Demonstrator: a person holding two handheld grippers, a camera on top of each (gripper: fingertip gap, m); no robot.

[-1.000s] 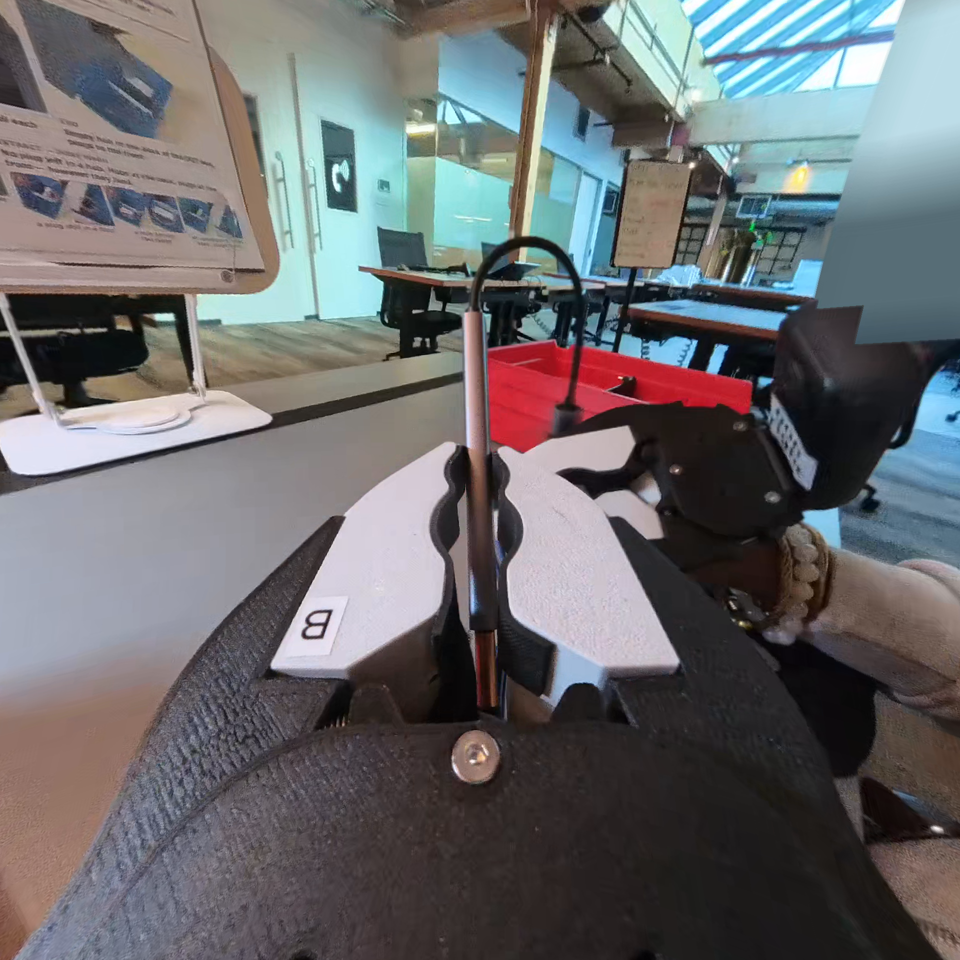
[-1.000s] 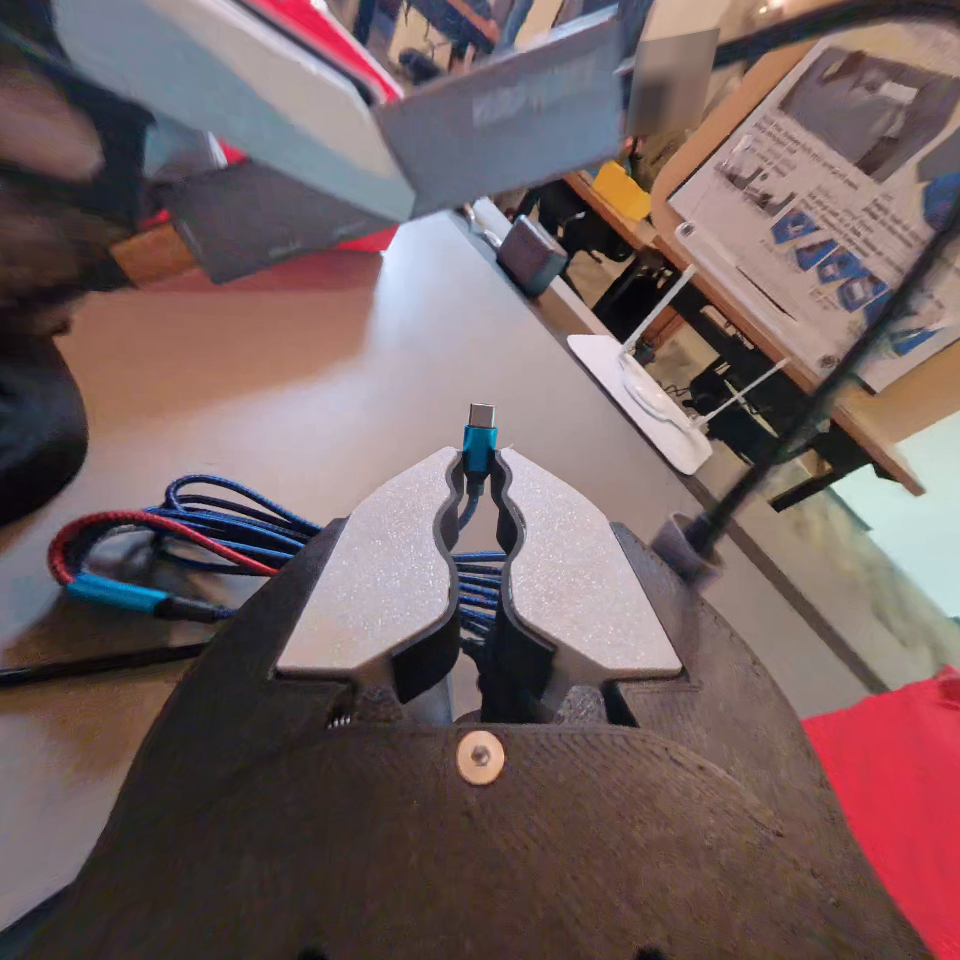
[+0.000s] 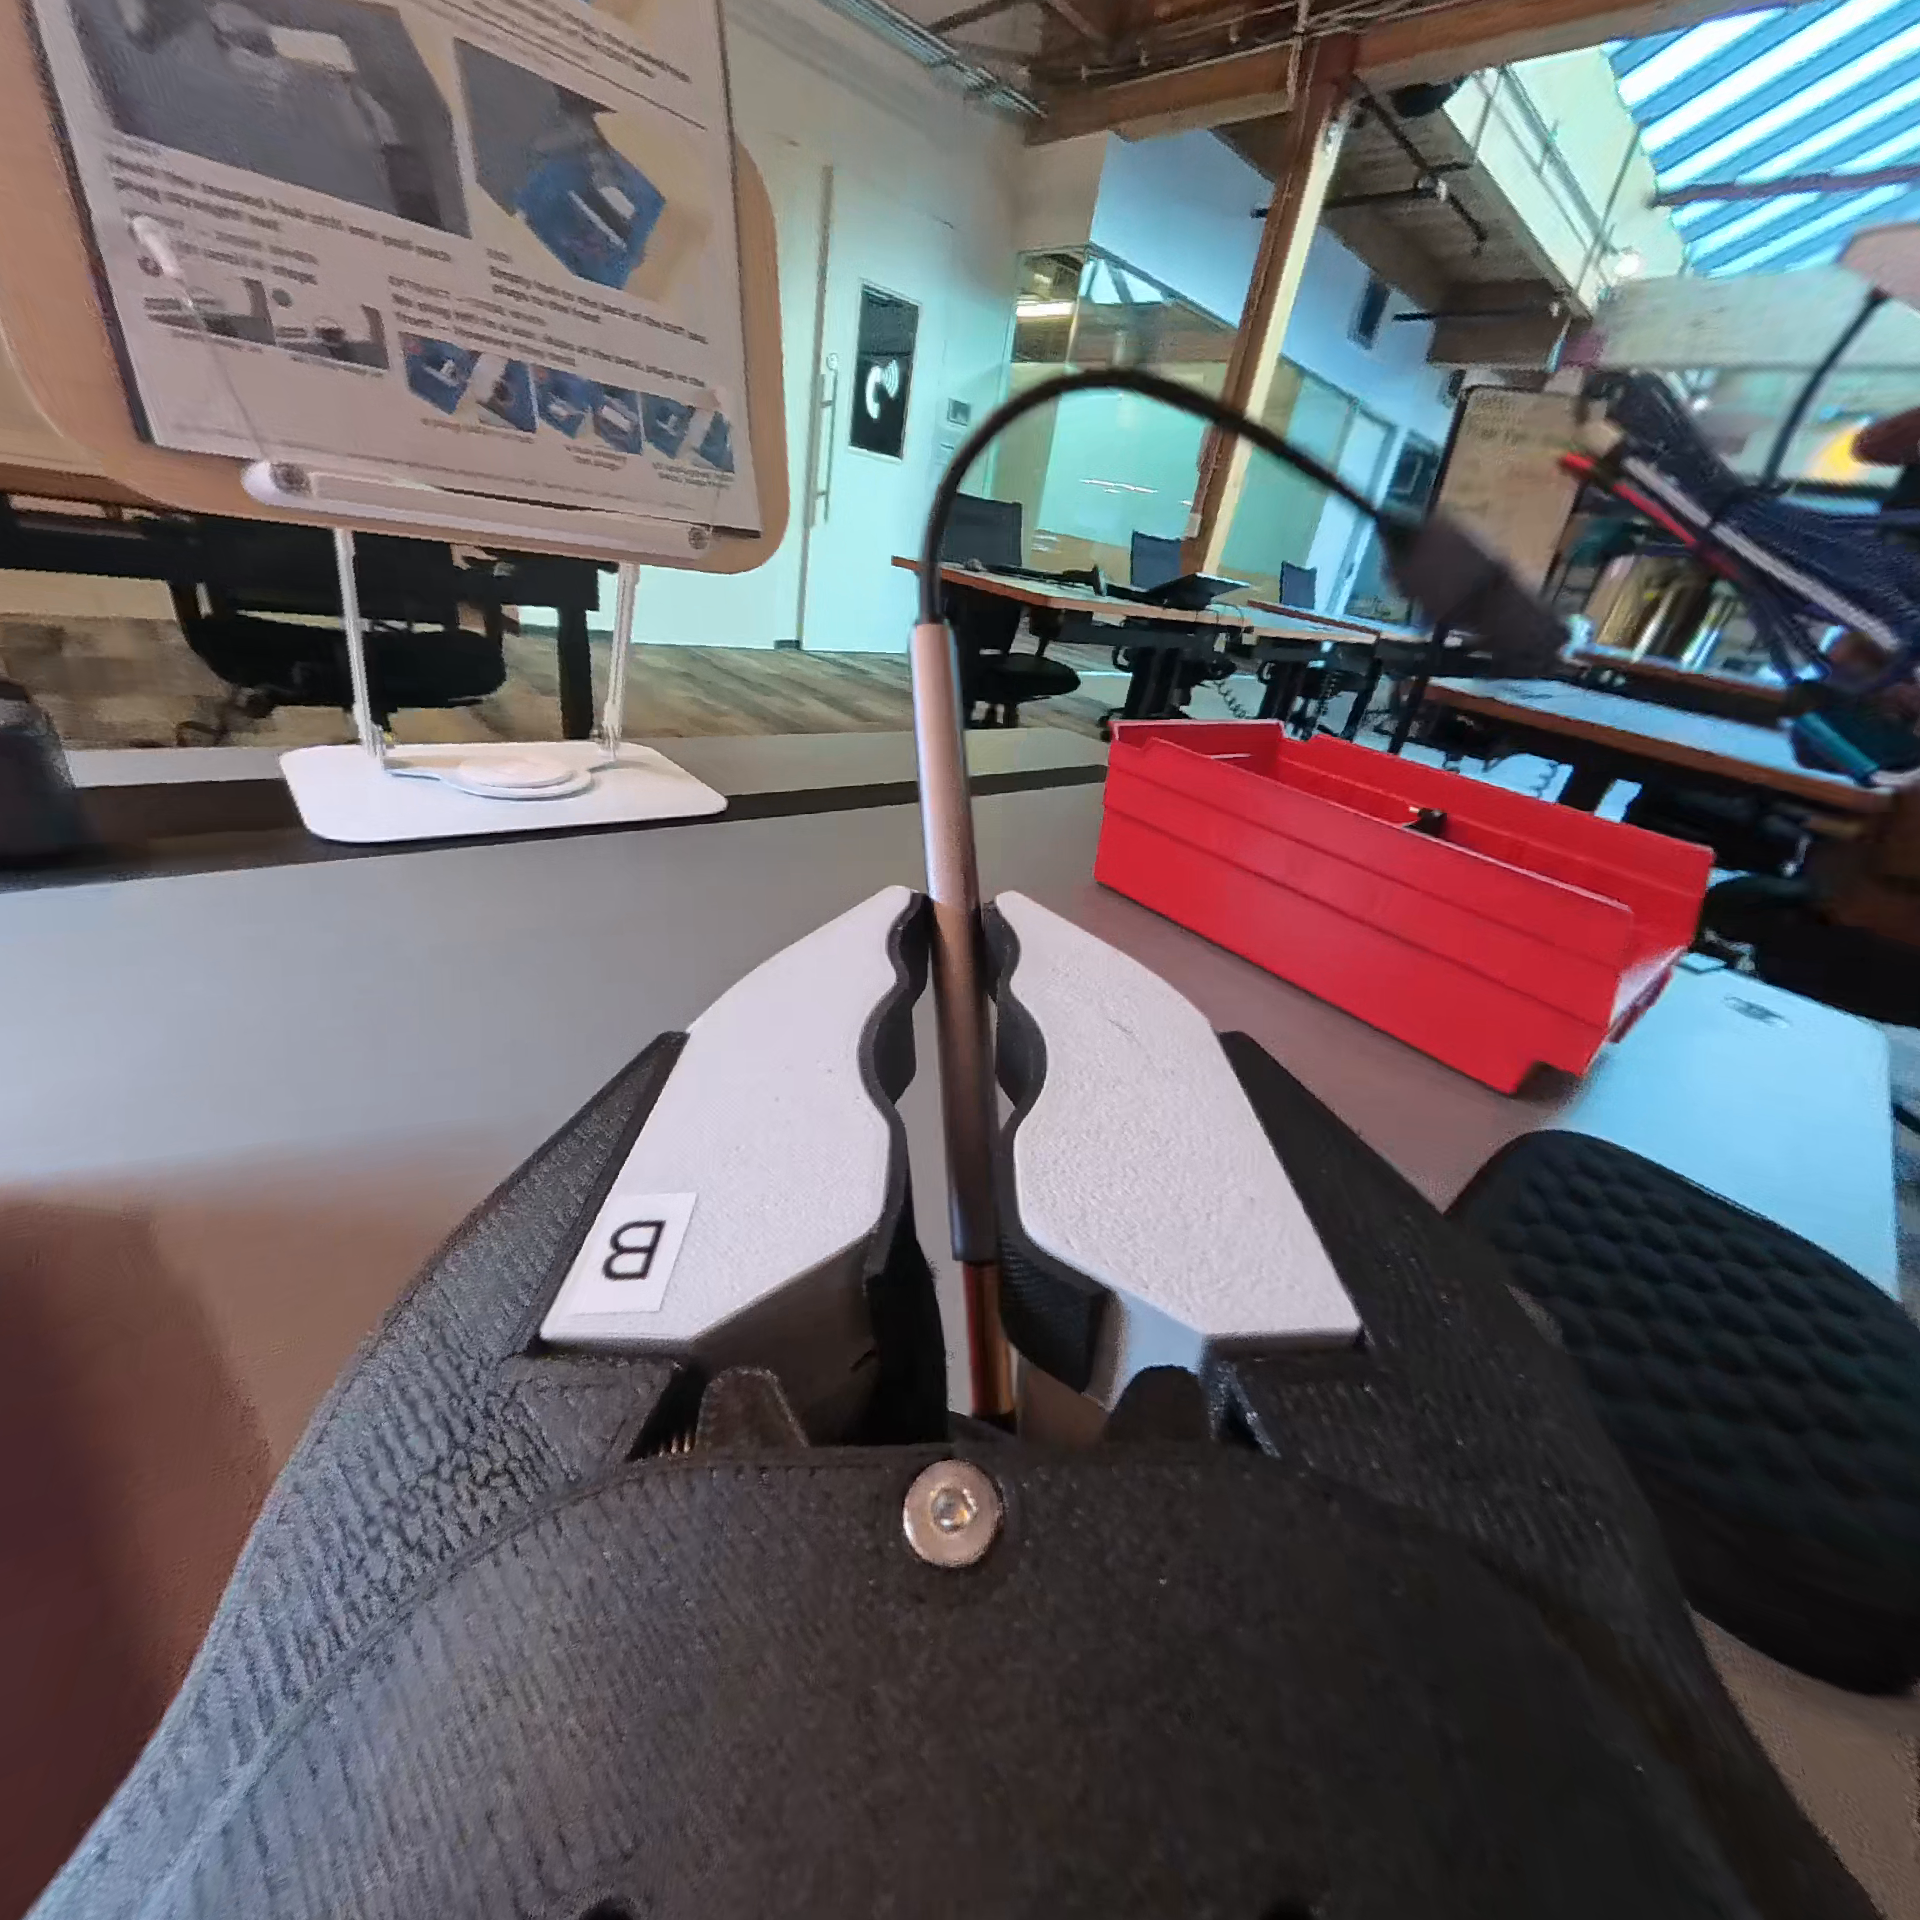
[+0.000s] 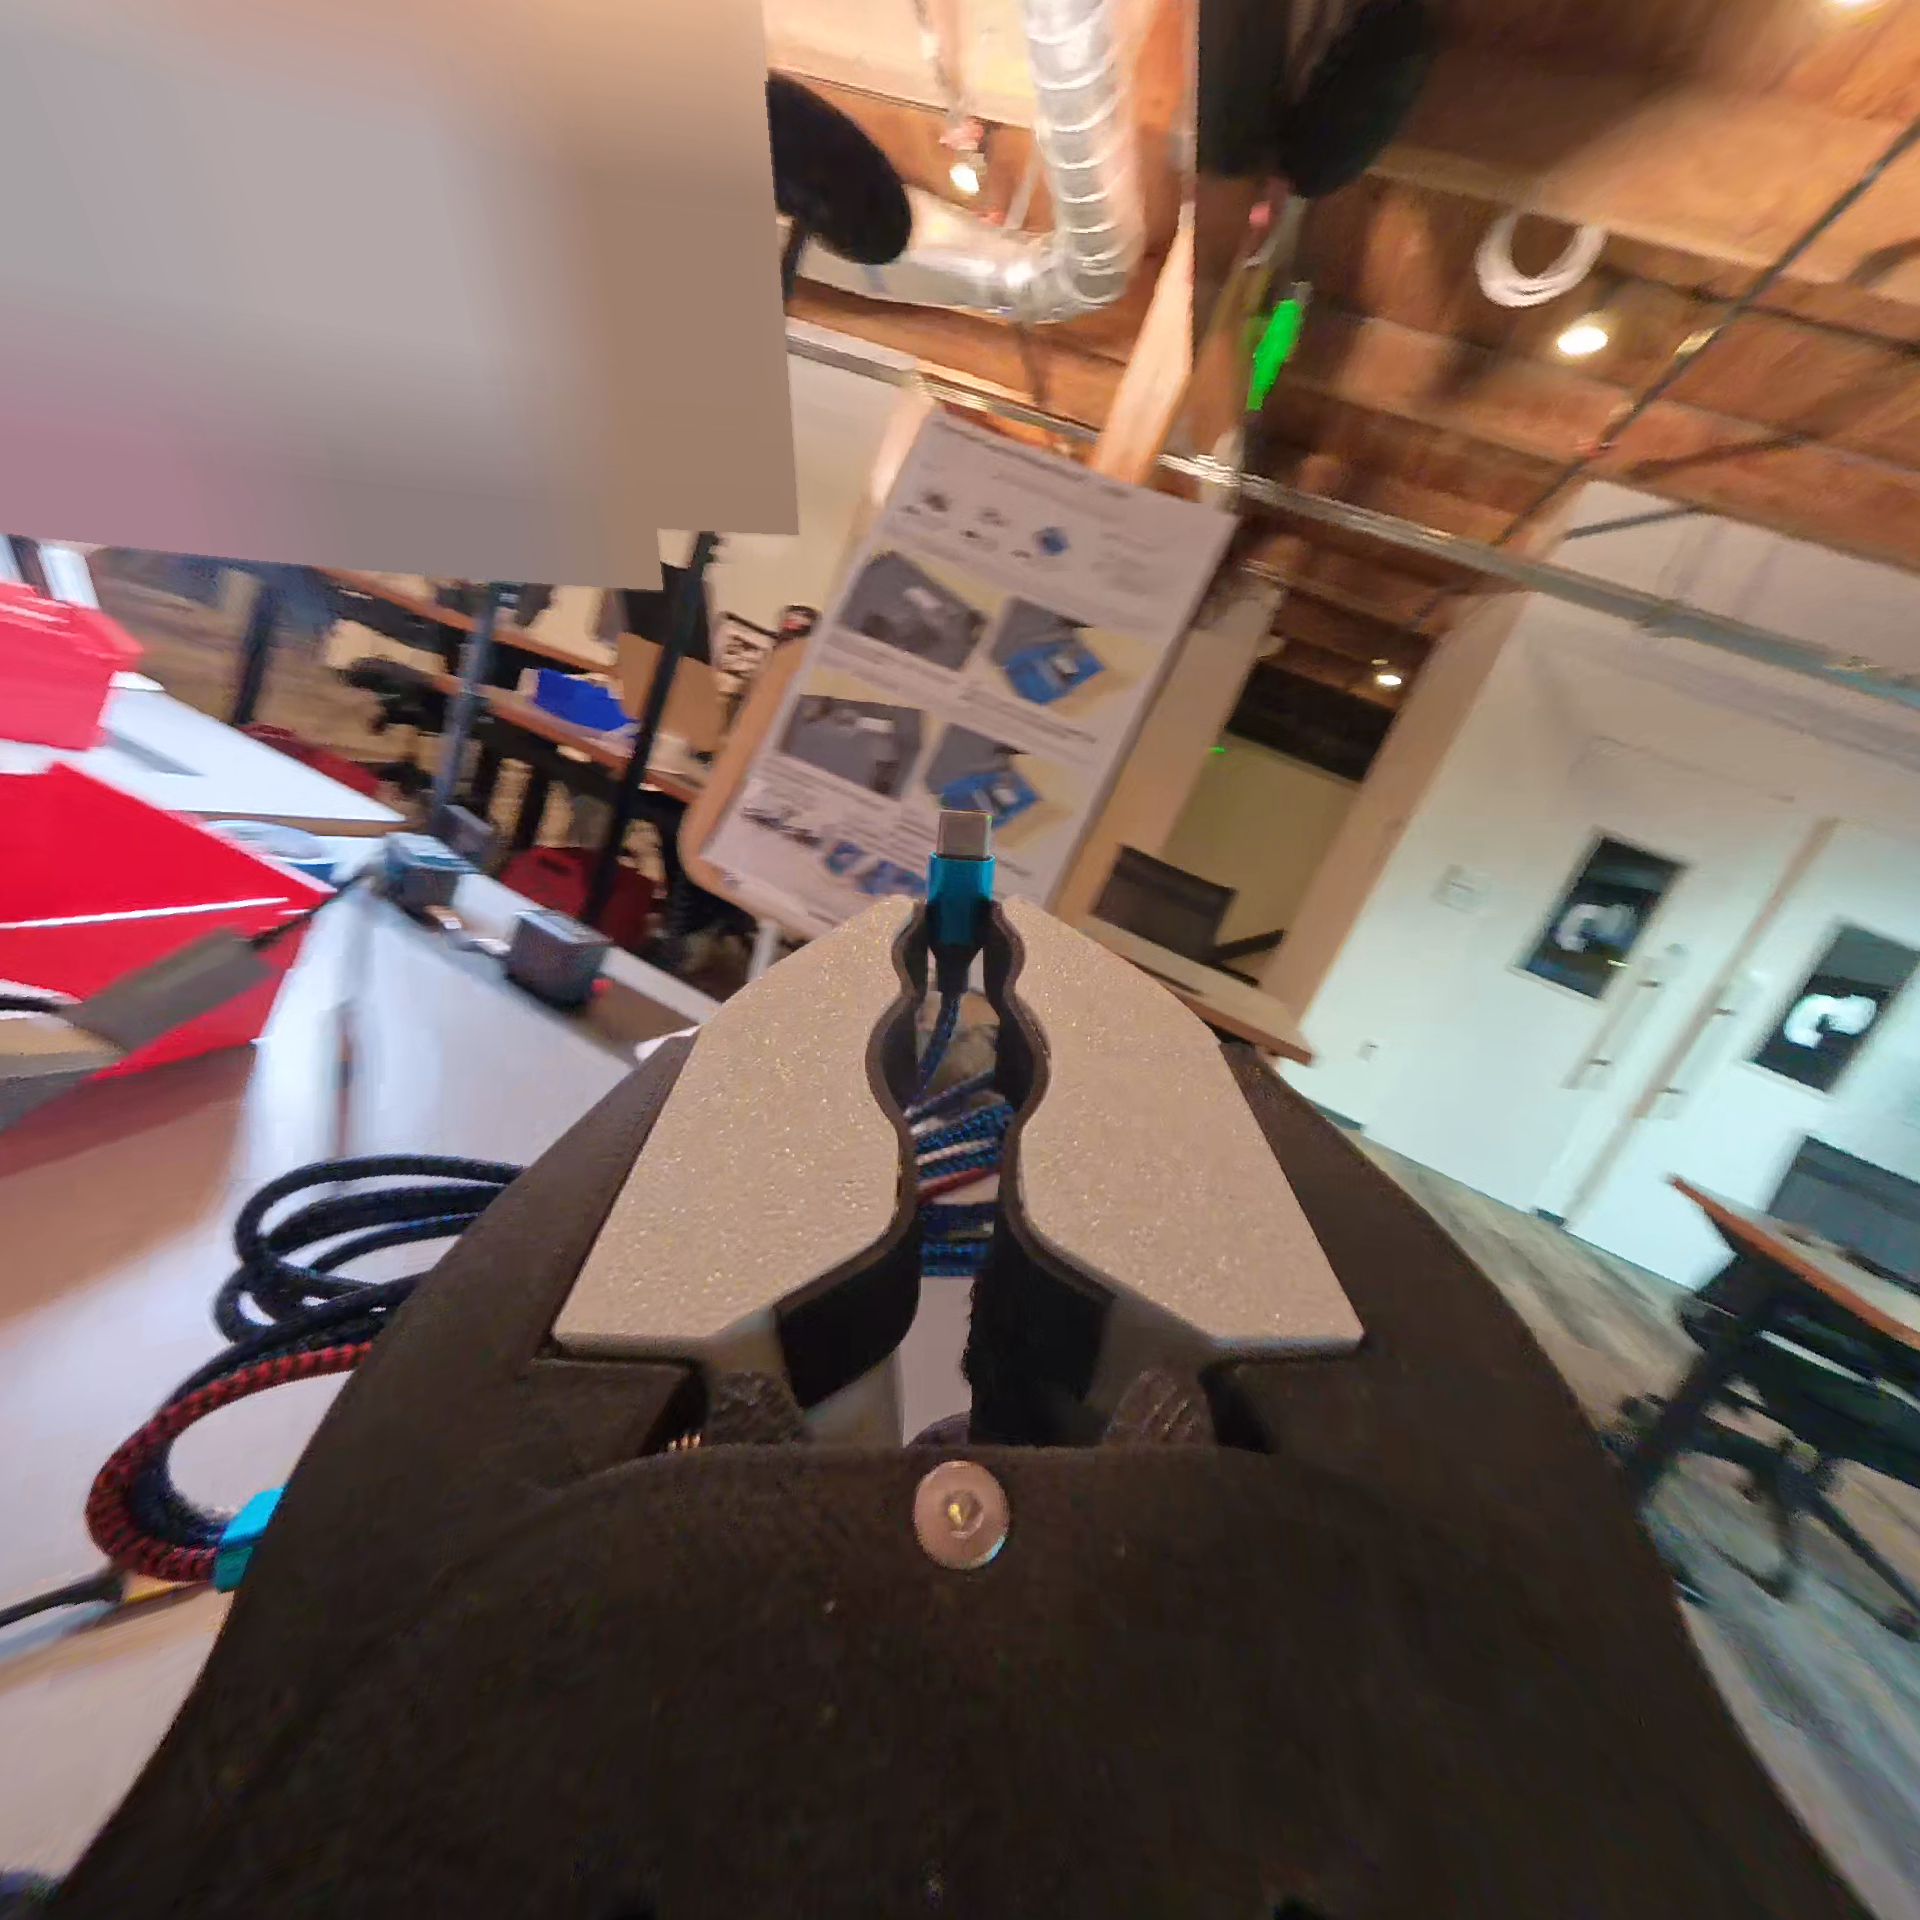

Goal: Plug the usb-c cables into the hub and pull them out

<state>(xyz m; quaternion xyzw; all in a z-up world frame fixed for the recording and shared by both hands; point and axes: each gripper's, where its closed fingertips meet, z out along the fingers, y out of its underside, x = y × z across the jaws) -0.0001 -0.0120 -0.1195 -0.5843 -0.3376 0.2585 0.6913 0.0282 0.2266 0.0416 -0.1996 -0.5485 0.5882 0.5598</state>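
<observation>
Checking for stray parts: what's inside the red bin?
The red bin shows one small dark item near its far wall; the near wall hides most of the floor.

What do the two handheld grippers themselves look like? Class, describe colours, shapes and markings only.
Both are alike: the left gripper and the right gripper each have a rough, textured black body, a silver screw at its centre, and two pale grey fingers with wavy black inner edges. Only the left gripper bears a small white sticker on one finger.
</observation>
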